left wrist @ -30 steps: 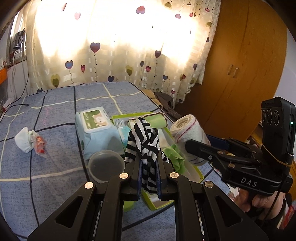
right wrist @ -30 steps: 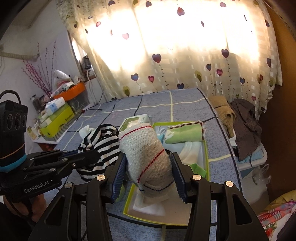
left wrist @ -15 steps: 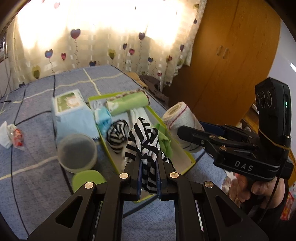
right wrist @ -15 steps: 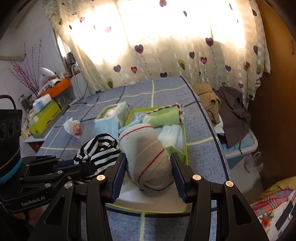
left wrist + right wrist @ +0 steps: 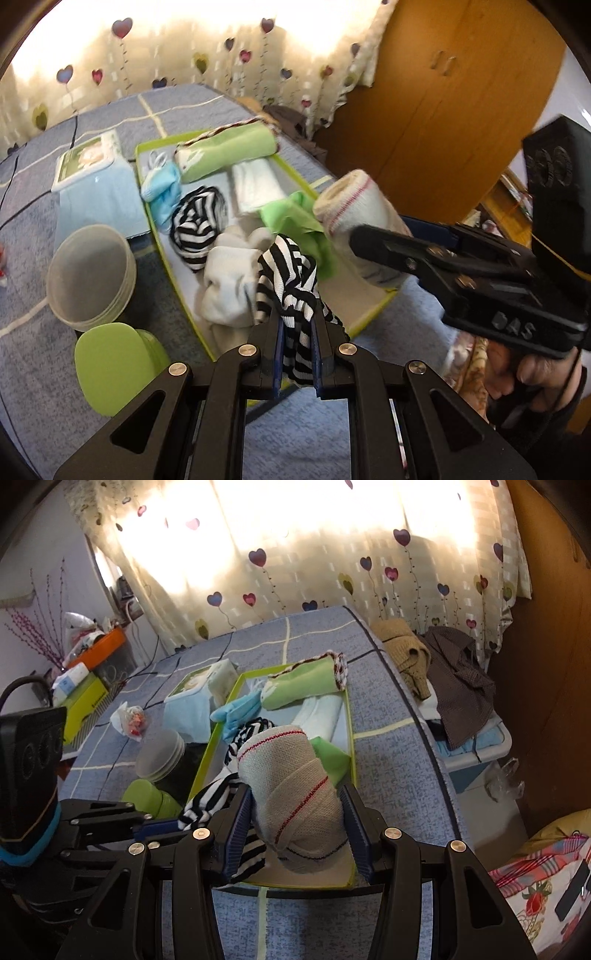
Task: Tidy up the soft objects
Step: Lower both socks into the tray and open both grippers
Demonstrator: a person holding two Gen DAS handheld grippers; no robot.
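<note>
Sitting between right tool point(image 5: 297, 829) pads: beige roll point(image 5: 291, 794)

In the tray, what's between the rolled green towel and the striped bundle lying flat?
A light blue cloth, against the tray's left wall, between the green towel and striped bundle. Left wrist view.

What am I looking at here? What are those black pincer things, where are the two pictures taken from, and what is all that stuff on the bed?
No robot: a person holds a hand-held pincer in each hand, each carrying its own camera looking along its fingers. The left gripper is shut on a black-and-white striped cloth. The right gripper clamps a rolled beige towel. Both are over a green tray on the blue bedspread, which already holds a rolled green towel, white cloths and another striped piece. Beside it are a wipes pack and round lids.
</note>
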